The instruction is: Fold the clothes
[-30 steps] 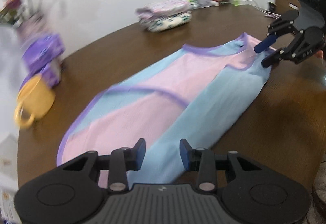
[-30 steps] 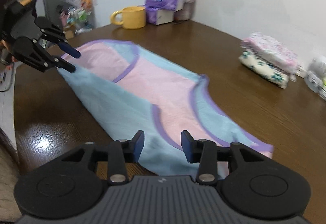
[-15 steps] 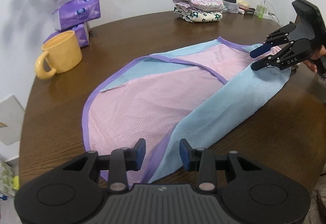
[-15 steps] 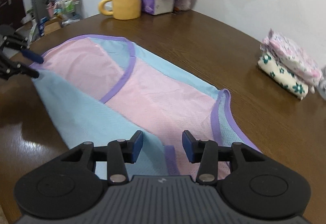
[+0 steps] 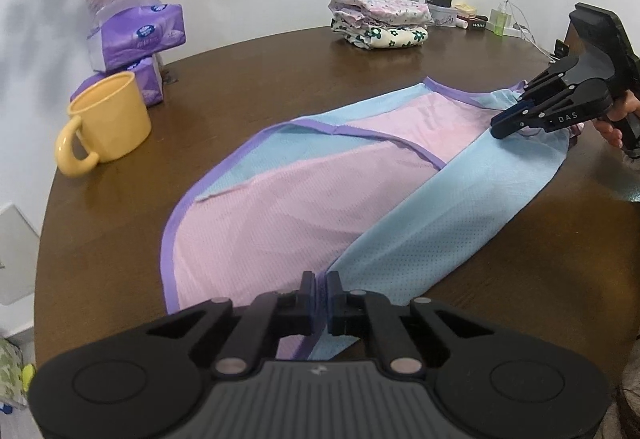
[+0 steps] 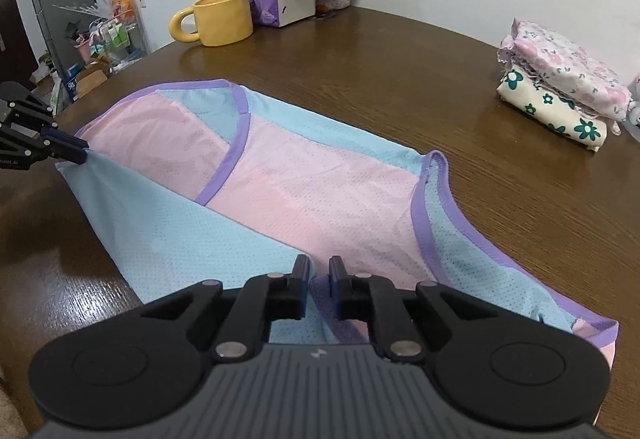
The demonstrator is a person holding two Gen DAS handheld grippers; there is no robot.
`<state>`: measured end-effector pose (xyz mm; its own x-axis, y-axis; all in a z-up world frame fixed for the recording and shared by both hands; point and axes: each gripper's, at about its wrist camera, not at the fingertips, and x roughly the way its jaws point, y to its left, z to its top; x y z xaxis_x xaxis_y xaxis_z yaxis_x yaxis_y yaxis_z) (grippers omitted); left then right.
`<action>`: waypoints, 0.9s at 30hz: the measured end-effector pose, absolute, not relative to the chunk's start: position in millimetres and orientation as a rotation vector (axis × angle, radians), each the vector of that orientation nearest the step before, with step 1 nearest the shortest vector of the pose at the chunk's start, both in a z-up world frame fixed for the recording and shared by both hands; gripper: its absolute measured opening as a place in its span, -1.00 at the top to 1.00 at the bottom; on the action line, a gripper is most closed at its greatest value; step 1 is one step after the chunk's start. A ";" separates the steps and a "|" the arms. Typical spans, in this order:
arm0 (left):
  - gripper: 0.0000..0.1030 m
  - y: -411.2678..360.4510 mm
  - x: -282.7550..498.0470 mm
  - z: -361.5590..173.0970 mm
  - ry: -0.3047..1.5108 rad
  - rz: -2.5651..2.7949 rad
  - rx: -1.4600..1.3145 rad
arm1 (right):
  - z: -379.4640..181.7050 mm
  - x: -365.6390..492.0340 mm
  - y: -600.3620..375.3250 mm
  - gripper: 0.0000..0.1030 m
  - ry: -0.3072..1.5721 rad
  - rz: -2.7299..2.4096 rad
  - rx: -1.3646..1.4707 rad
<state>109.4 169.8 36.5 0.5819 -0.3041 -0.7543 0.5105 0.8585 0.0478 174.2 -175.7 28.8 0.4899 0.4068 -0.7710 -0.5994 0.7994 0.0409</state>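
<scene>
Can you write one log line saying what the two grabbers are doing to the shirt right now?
left gripper: shut on pink-and-blue mesh shirt | right gripper: closing on same shirt's other end | shirt: flat on brown wooden table

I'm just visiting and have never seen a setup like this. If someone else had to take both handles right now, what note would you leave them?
Left tool: shut on the near edge of the pink and blue garment.
Right tool: jaws closing on the garment's other end, cloth between them.
Garment: spread flat on the brown table, the blue side already folded over the pink.
Done: that first fold; two folded clothes are stacked at the far edge.
Left: carry the pinched edge across for the next fold, then add it to the stack. Keep clear of the yellow mug.
</scene>
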 end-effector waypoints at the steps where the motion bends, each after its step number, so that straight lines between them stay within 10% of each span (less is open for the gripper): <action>1: 0.92 168.9 111.2 36.0 0.822 -0.483 0.278 | 28.7 173.6 -175.9 0.81 0.856 0.613 -0.247; 8: 0.91 165.4 119.8 28.8 0.842 -0.483 0.294 | 24.3 167.2 -176.3 0.81 0.827 0.586 -0.267; 15: 0.48 185.5 113.1 43.0 0.774 -0.383 0.190 | 22.9 165.5 -180.8 0.70 0.812 0.570 -0.239; 27: 0.50 138.2 85.2 38.0 0.702 -0.467 0.082 | 38.2 118.7 -164.4 0.36 0.680 0.630 -0.213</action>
